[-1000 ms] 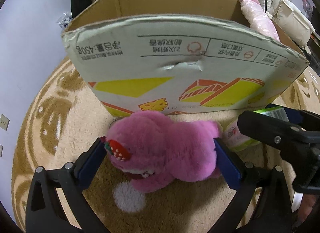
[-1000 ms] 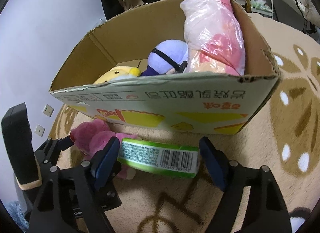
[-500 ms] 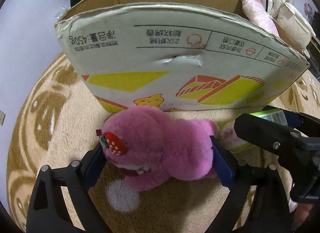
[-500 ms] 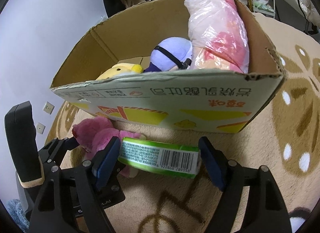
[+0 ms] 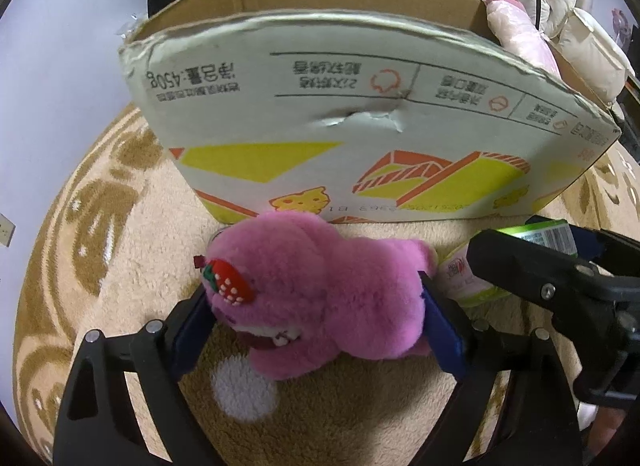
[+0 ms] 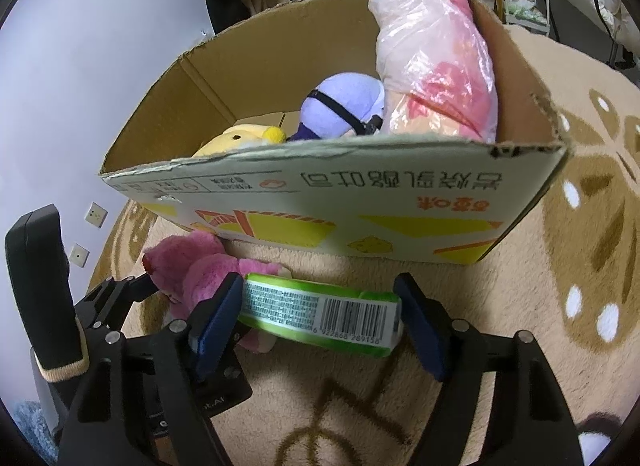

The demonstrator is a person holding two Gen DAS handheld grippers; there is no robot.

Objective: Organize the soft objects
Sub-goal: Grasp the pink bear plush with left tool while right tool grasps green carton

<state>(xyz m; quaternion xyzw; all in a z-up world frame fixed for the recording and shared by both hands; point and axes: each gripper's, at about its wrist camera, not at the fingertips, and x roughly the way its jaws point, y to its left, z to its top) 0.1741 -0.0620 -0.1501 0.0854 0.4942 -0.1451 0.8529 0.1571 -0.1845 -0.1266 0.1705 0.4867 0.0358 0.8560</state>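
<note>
On the rug before the part-filled box [image 6: 400, 193], left gripper [image 5: 316, 318] jaws closing around pink plush [image 5: 320, 290], right gripper [image 6: 320, 318] jaws closing around green pack [image 6: 320, 306]; both unboxed

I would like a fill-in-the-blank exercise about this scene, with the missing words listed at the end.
1. The pink plush bear lies between the left tongs on the ____.
2. The berry on the bear's head is a ____.
3. The green pack between the right tongs shows a printed ____.
4. The purple plush sits inside the cardboard ____.

Missing words: rug; strawberry; barcode; box
</note>
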